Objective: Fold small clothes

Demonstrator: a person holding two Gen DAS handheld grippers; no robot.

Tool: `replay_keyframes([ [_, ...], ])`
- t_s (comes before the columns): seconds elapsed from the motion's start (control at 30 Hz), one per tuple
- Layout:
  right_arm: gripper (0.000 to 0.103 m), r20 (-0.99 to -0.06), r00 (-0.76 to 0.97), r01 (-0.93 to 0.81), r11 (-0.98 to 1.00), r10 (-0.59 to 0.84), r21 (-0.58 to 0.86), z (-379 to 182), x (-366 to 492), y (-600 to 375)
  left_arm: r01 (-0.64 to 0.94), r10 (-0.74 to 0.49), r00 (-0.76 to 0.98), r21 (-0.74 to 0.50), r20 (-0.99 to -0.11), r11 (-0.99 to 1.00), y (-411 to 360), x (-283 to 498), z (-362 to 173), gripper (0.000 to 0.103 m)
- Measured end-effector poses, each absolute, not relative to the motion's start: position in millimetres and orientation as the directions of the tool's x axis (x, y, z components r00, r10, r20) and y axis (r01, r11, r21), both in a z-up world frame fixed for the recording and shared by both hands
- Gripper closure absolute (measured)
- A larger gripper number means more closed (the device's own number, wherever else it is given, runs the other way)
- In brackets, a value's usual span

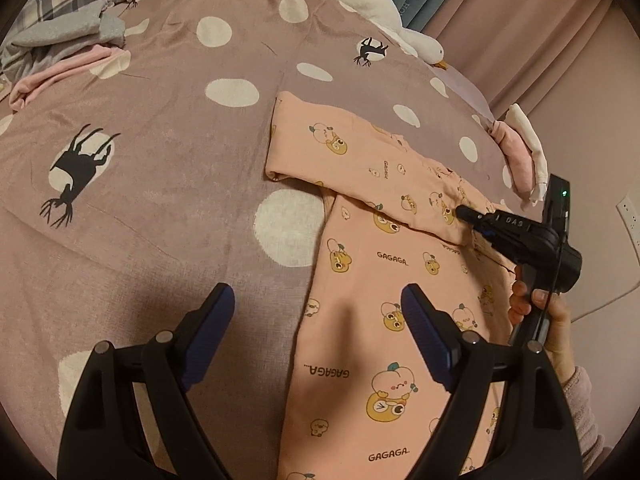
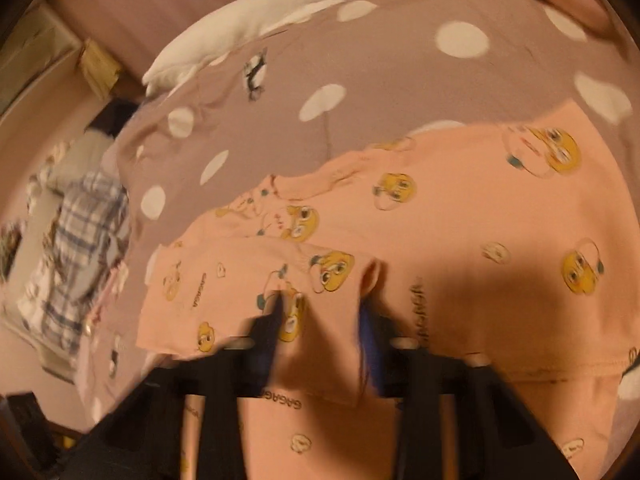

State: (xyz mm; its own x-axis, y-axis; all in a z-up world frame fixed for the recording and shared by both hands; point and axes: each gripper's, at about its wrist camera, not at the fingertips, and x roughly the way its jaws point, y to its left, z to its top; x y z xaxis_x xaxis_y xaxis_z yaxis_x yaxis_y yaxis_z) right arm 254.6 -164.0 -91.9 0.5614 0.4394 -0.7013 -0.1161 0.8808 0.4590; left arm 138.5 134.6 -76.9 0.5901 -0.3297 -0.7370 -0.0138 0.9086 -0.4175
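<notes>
A small peach-pink cotton top printed with yellow cartoon chicks and the word GAGAGA (image 1: 384, 280) lies flat on a mauve bedspread with cream polka dots and black deer silhouettes (image 1: 160, 128), filling the left wrist view from its centre down toward five o'clock. One sleeve is folded across the body of the top, its cuff end reaching toward ten o'clock from the garment's middle. The left gripper (image 1: 318, 304), black-armed with blue ribbed pads, hangs over the top's left edge with its jaws spread wide and nothing between them; one pad is over the bedspread, the other over the pink cloth. At three o'clock in that view the right gripper (image 1: 460, 212), held by a hand in a mauve knit sleeve (image 1: 544, 316), has its tips pressed together where they meet the folded sleeve's edge. In the blurred right wrist view the sleeve's cloth drapes over and between its fingers (image 2: 276, 312), so it seems to pinch the sleeve. A white plush goose with an orange beak (image 1: 400, 24) lies along the bed's far edge at one o'clock, and a heap of grey, plaid and pink clothes (image 1: 52, 40) sits at ten o'clock. No containers are visible.
</notes>
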Motion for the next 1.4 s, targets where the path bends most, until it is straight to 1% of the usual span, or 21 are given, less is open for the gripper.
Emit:
replay_keyframes([
  [0.07,0.092,-0.686,0.577,-0.14,0.882,0.443,0.451,-83,254,-162,-0.008,-0.331,0.59,-0.416,-0.736,0.91,134,138,-76,0.018],
  [0.2,0.093,-0.584,0.65,-0.179,0.846,0.485,0.503,-45,241,-183,-0.01,-0.329,0.588,-0.414,-0.739,0.91,136,139,-77,0.018],
  [0.3,0.093,-0.534,0.692,-0.167,0.828,0.486,0.536,-27,234,-207,-0.011,-0.33,0.587,-0.415,-0.739,0.91,135,139,-78,0.018],
  [0.4,0.093,-0.553,0.716,-0.111,0.851,0.426,0.513,-26,235,-229,0.0,-0.338,0.579,-0.414,-0.742,0.91,131,142,-78,0.018],
  [0.47,0.093,-0.59,0.699,-0.059,0.855,0.405,0.516,-38,241,-240,0.009,-0.334,0.573,-0.401,-0.749,0.916,127,146,-77,0.018],
  [0.53,0.093,-0.637,0.692,0.006,0.88,0.339,0.475,-52,245,-251,0.021,-0.324,0.567,-0.38,-0.757,0.925,122,151,-74,0.018],
  [0.6,0.093,-0.665,0.675,0.041,0.884,0.319,0.466,-63,249,-253,0.036,-0.323,0.567,-0.369,-0.758,0.929,118,154,-71,0.018],
  [0.63,0.093,-0.685,0.669,0.071,0.893,0.288,0.445,-71,250,-257,0.046,-0.321,0.568,-0.359,-0.758,0.932,115,158,-67,0.018],
  [0.77,0.092,-0.741,0.62,0.135,0.896,0.256,0.423,-87,252,-262,0.08,-0.314,0.565,-0.329,-0.763,0.941,104,177,-60,0.018],
  [0.83,0.09,-0.728,0.633,0.14,0.886,0.262,0.441,-84,249,-265,0.099,-0.323,0.564,-0.325,-0.76,0.94,99,189,-56,0.018],
  [0.93,0.089,-0.693,0.686,0.137,0.896,0.222,0.423,-70,238,-268,0.128,-0.345,0.574,-0.335,-0.743,0.934,89,208,-50,0.018],
  [1.0,0.089,-0.67,0.706,0.094,0.906,0.231,0.412,-62,235,-265,0.146,-0.379,0.574,-0.365,-0.726,0.92,82,224,-49,0.019],
  [1.07,0.089,-0.656,0.705,0.028,0.914,0.27,0.406,-58,234,-257,0.15,-0.404,0.569,-0.393,-0.717,0.907,75,237,-51,0.021],
  [1.1,0.089,-0.65,0.698,-0.019,0.915,0.301,0.404,-56,234,-250,0.152,-0.419,0.564,-0.41,-0.712,0.9,71,246,-55,0.029],
  [1.13,0.089,-0.645,0.691,-0.052,0.913,0.325,0.404,-57,234,-245,0.152,-0.424,0.557,-0.415,-0.714,0.897,67,253,-59,0.04],
  [1.17,0.089,-0.646,0.685,-0.07,0.914,0.336,0.4,-58,236,-240,0.151,-0.424,0.545,-0.413,-0.723,0.898,63,260,-63,0.045],
  [1.23,0.089,-0.662,0.662,-0.108,0.919,0.351,0.38,-64,238,-230,0.138,-0.415,0.519,-0.406,-0.747,0.903,58,272,-75,0.073],
  [1.27,0.089,-0.677,0.648,-0.118,0.923,0.35,0.366,-69,240,-226,0.128,-0.404,0.5,-0.395,-0.766,0.91,56,278,-84,0.078],
  [1.33,0.089,-0.705,0.624,-0.117,0.932,0.337,0.342,-79,244,-222,0.111,-0.373,0.477,-0.367,-0.796,0.924,56,282,-99,0.08],
  [1.4,0.089,-0.728,0.606,-0.1,0.939,0.32,0.329,-87,245,-224,0.108,-0.368,0.47,-0.361,-0.803,0.926,60,282,-108,0.084],
])
